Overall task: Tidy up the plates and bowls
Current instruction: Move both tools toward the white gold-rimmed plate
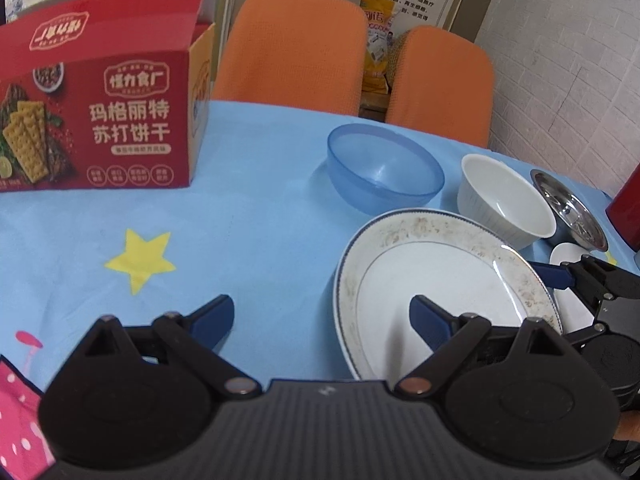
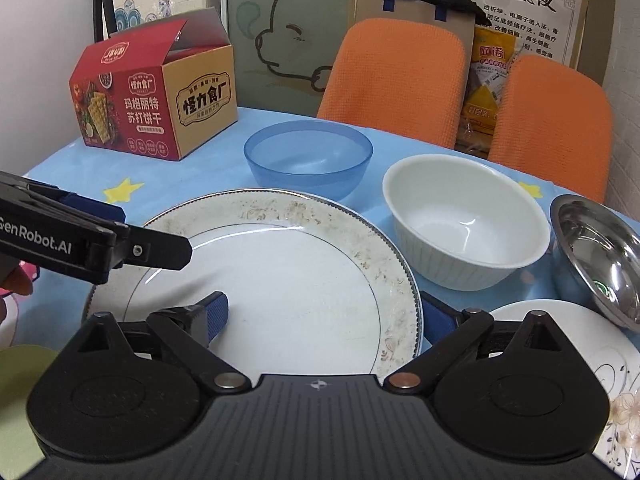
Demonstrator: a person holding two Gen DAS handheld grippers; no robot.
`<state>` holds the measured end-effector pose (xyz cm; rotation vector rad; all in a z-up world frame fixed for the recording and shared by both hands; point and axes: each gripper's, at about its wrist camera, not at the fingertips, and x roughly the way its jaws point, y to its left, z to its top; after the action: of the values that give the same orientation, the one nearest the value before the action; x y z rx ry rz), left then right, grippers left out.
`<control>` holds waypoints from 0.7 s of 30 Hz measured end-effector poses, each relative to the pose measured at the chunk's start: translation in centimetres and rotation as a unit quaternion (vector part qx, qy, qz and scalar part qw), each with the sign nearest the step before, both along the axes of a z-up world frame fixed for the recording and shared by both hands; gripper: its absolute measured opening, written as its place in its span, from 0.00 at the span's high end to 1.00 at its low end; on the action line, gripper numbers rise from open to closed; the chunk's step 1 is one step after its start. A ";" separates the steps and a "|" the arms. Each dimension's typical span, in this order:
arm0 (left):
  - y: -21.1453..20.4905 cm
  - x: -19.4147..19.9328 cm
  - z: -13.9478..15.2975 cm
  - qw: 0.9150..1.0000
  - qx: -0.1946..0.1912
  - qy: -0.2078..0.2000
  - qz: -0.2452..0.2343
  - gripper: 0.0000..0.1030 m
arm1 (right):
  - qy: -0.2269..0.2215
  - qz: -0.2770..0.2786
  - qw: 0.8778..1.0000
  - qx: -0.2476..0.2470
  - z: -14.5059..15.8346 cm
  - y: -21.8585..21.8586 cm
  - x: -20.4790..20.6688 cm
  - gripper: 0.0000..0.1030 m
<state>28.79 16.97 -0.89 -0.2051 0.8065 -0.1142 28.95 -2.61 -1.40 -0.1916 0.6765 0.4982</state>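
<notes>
The right tool (image 2: 324, 316), wide, is straddling the large plate's (image 2: 280, 272) near-right rim, seemingly to lift it for stacking; the left tool (image 1: 322, 320) is hovering wide, empty.

Count on the counter (image 2: 224, 184): 3 bowls – 1 blue plastic bowl (image 2: 308, 156), 1 white bowl (image 2: 464, 220), 1 steel bowl (image 2: 600, 256). 2 plates – 1 large plate (image 2: 296, 280) w/ a blue-dotted rim, 1 floral plate (image 2: 580, 344) at the near right edge. 1 red cracker box (image 2: 152, 92) at the far left corner. 2 orange chairs (image 2: 396, 72) behind the far edge. 2 yellow stars (image 2: 122, 189) seen on the cloth.
</notes>
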 end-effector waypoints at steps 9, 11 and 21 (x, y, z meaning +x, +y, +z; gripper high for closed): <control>0.7 -0.3 0.2 1.000 -0.001 0.007 0.005 0.12 | 0.016 0.002 0.999 0.031 0.3 0.8 0.7 0.00; 0.3 -0.5 0.2 1.000 0.006 0.006 -0.002 0.12 | 0.019 0.003 0.999 0.035 0.2 0.4 0.1 0.00; -1.8 -0.2 -0.5 0.998 0.065 0.000 -0.026 0.12 | -0.021 0.020 0.999 0.017 -0.6 0.2 -1.9 0.00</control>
<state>28.61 15.14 -1.37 -0.0600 0.8161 -0.1106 27.04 -2.37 -2.04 -0.1833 0.6248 0.5413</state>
